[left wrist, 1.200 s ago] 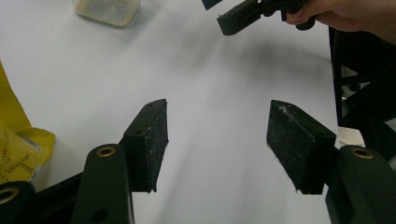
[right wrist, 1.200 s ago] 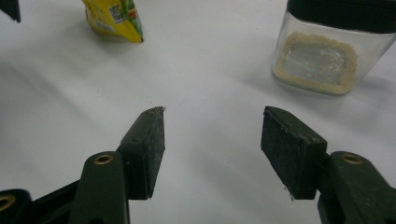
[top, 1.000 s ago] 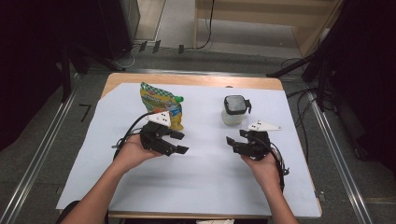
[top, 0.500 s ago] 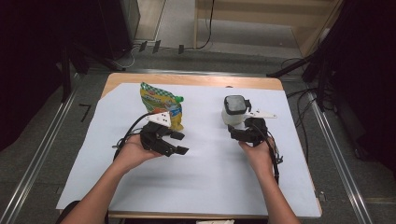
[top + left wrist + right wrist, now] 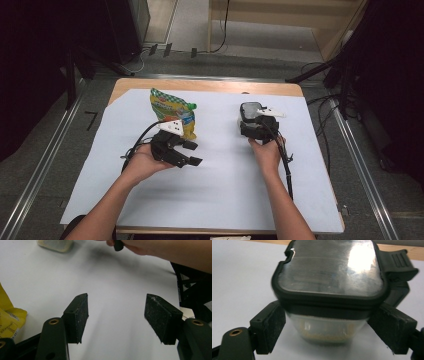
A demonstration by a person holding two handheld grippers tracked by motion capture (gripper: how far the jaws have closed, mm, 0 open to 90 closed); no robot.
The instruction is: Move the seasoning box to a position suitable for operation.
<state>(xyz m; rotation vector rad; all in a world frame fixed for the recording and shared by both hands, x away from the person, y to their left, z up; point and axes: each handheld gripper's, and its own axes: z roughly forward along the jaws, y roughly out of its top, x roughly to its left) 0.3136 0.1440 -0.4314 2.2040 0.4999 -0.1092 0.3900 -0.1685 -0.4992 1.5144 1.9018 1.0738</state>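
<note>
On the white sheet (image 5: 215,195), bare toward its near edge, your right gripper (image 5: 329,337) has just widened around the jar (image 5: 329,285); your left gripper (image 5: 120,320) gapes empty.

Overhead light is washing the white table cover (image 5: 210,185) pretty evenly in the high view, while the floor and room edges are sinking into near black. Everything there is looking soft and low-res, with faint shadows sitting under the forearms. In the right gripper view a big glare patch is blowing out the container lid (image 5: 332,267), and the close-up is looking a bit smeary. In the left gripper view the far background is going out of focus, and the yellow bag (image 5: 7,317) is getting cropped at the edge.
</note>
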